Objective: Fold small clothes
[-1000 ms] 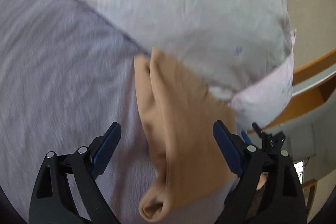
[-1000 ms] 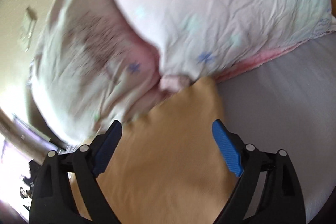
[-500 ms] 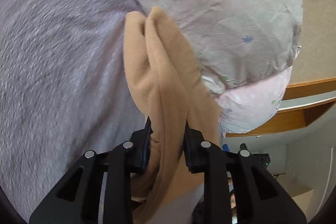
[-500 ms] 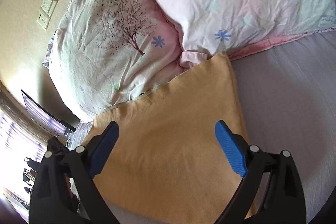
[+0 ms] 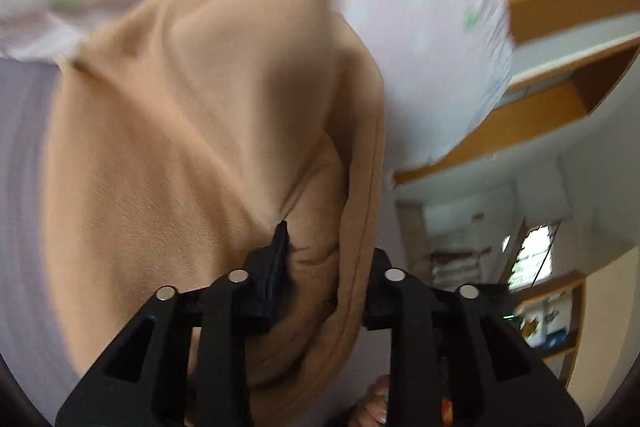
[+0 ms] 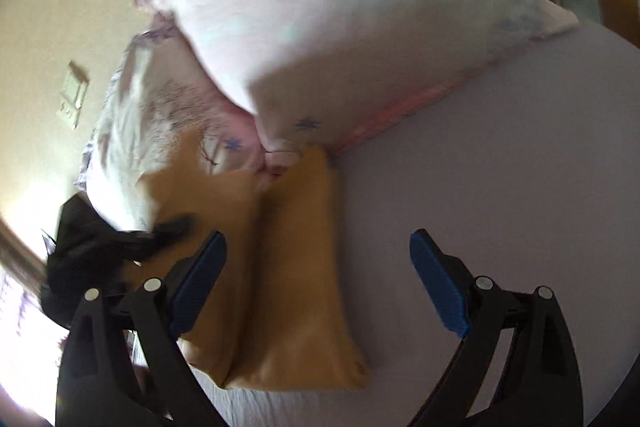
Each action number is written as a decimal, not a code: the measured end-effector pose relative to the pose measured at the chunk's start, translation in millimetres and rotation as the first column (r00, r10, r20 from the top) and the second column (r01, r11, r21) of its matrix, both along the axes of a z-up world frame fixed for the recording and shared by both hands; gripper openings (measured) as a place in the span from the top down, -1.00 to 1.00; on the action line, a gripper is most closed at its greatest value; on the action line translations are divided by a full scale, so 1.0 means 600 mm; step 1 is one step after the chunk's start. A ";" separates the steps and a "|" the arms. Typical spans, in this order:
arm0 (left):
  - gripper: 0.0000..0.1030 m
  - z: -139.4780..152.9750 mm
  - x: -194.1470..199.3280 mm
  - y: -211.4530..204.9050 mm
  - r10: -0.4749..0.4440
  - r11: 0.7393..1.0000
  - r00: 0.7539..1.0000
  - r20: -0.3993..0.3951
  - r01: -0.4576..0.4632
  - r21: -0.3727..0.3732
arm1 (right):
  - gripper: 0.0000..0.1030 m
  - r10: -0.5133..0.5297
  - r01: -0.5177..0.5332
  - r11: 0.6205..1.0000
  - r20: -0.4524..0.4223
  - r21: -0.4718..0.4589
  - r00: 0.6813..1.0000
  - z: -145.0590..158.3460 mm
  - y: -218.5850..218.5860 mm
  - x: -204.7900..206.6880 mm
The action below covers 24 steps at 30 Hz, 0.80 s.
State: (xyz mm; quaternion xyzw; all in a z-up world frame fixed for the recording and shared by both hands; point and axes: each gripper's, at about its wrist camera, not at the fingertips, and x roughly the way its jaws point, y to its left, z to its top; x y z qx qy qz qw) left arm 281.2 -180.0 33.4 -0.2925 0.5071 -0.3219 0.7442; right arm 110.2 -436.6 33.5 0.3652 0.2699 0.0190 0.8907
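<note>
A tan cloth garment [image 5: 192, 131] lies on the lilac bed sheet [image 6: 500, 163] against the pillows. My left gripper [image 5: 320, 259] is shut on a bunched edge of the garment and holds it lifted, so the cloth drapes over and fills the left wrist view. In the right wrist view the same garment [image 6: 296, 259] shows one side raised and folding over toward the other. My right gripper [image 6: 316, 279] is open and empty, hovering just above the garment's near part. The left gripper [image 6: 120, 247] appears as a dark blur at the left.
Two floral pillows [image 6: 360, 27] lie at the head of the bed, touching the garment's far edge. A beige wall with a switch plate [image 6: 74, 95] is behind them. A wooden headboard and shelf [image 5: 560, 75] and a room beyond sit to the right.
My left gripper, shut on the garment's edge, has lifted it and carried it across over the rest. My right gripper has stayed open and shifted right.
</note>
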 end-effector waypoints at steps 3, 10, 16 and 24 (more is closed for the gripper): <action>0.25 -0.036 -0.004 -0.031 -0.102 0.992 0.992 -0.076 0.095 -0.087 | -0.80 0.011 -0.011 1.000 -0.023 0.015 1.000 -0.006 -0.025 -0.009; -0.66 0.059 -0.085 0.133 0.022 1.000 0.970 0.241 -0.018 -0.022 | -0.80 0.144 -0.144 0.988 -0.001 0.061 0.990 0.001 -0.030 -0.017; -0.65 0.030 -0.139 0.116 -0.120 0.984 0.937 0.327 0.069 0.163 | -0.54 0.239 -0.240 0.970 -0.030 -0.043 0.971 0.013 0.041 -0.016; -0.65 -0.034 -0.193 0.061 -0.308 0.911 0.885 0.349 0.168 0.376 | 0.90 0.274 -0.298 0.943 -0.159 -0.151 0.949 -0.016 0.092 -0.005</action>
